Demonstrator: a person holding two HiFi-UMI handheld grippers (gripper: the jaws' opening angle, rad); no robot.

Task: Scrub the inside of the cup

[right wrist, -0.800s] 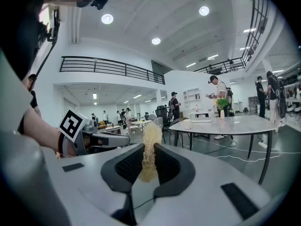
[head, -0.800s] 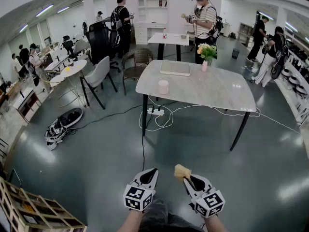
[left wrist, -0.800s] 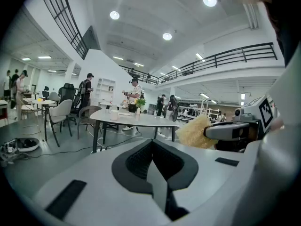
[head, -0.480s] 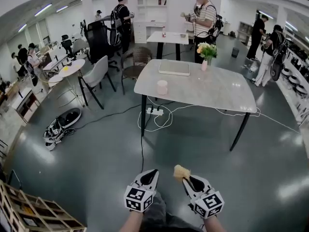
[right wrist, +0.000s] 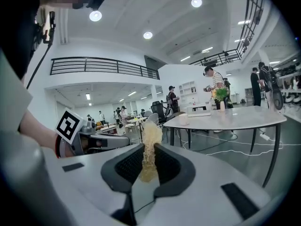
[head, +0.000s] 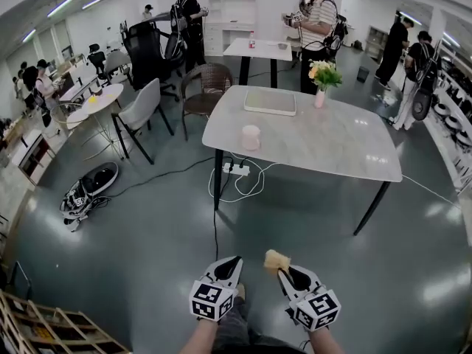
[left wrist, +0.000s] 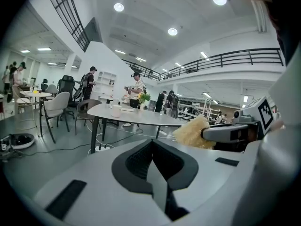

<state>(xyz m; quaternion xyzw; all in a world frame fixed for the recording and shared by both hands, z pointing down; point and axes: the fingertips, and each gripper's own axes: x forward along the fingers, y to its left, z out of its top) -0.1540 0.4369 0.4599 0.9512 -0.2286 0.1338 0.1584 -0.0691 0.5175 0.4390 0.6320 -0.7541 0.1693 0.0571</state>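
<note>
Standing well back on the grey floor (head: 147,249), we face a long marble-topped table (head: 332,142). A flat pale tray (head: 270,102) lies along its far edge, with a vase of flowers (head: 322,83) just right of it. Our left gripper (head: 233,262) hangs low in front of us, its jaws pressed together on nothing. Our right gripper (head: 285,270) is just beside it. The pink cup (head: 251,136) stands upright near the table's near-left corner, well apart from both grippers. A yellow scrubbing sponge (head: 276,260) is pinched between the right jaws and pokes out past their tips.
</note>
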